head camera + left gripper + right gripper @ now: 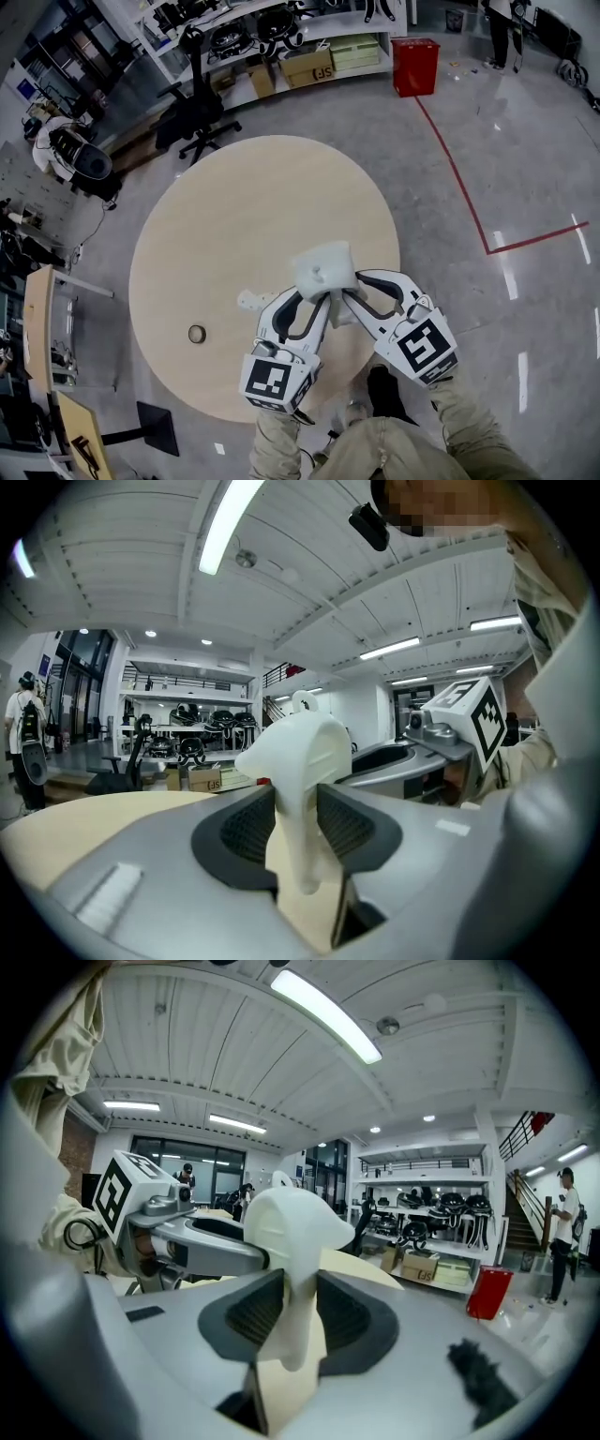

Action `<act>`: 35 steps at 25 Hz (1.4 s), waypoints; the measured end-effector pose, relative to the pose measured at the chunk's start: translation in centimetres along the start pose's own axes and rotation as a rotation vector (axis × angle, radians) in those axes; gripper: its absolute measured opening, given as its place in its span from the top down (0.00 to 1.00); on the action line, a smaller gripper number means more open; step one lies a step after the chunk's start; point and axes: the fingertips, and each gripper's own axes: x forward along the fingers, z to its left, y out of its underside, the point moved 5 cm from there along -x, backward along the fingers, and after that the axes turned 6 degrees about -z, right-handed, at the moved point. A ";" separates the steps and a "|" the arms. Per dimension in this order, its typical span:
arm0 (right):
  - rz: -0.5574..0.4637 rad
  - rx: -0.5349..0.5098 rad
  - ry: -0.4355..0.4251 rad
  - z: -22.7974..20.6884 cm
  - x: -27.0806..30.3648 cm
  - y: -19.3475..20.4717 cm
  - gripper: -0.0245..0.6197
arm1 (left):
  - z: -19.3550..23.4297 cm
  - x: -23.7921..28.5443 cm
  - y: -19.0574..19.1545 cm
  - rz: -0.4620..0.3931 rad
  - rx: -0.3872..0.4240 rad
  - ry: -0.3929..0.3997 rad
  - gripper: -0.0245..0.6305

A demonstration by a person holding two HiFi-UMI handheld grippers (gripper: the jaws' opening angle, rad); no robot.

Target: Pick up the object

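Near the lower right rim of the round table [234,206], left gripper [322,300] and right gripper [351,298] both clamp the white object [324,268]; bare tabletop spreads toward upper left.

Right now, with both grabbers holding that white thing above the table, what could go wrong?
1. The left gripper and right gripper each pinch only a thin lower edge of the white object, so it might slip and fall onto the round table.
2. Both grippers share one object. If they pull or twist differently, it could bend or pop loose.
3. A fall might knock the small ring lying on the table.
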 end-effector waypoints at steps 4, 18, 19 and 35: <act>-0.019 -0.020 0.036 3.4 -2.6 -0.7 0.78 | -2.1 -3.4 -0.6 -0.035 0.018 0.024 0.74; -0.132 -0.075 0.105 24.0 -12.8 -4.0 0.78 | -10.8 -24.1 -1.9 -0.132 0.095 0.079 0.74; -0.135 -0.077 0.104 24.8 -13.3 -4.3 0.78 | -11.2 -25.1 -2.2 -0.135 0.097 0.079 0.74; -0.140 -0.127 0.104 28.2 -19.9 -9.4 0.78 | -16.6 -29.7 -7.7 -0.180 0.108 0.079 0.74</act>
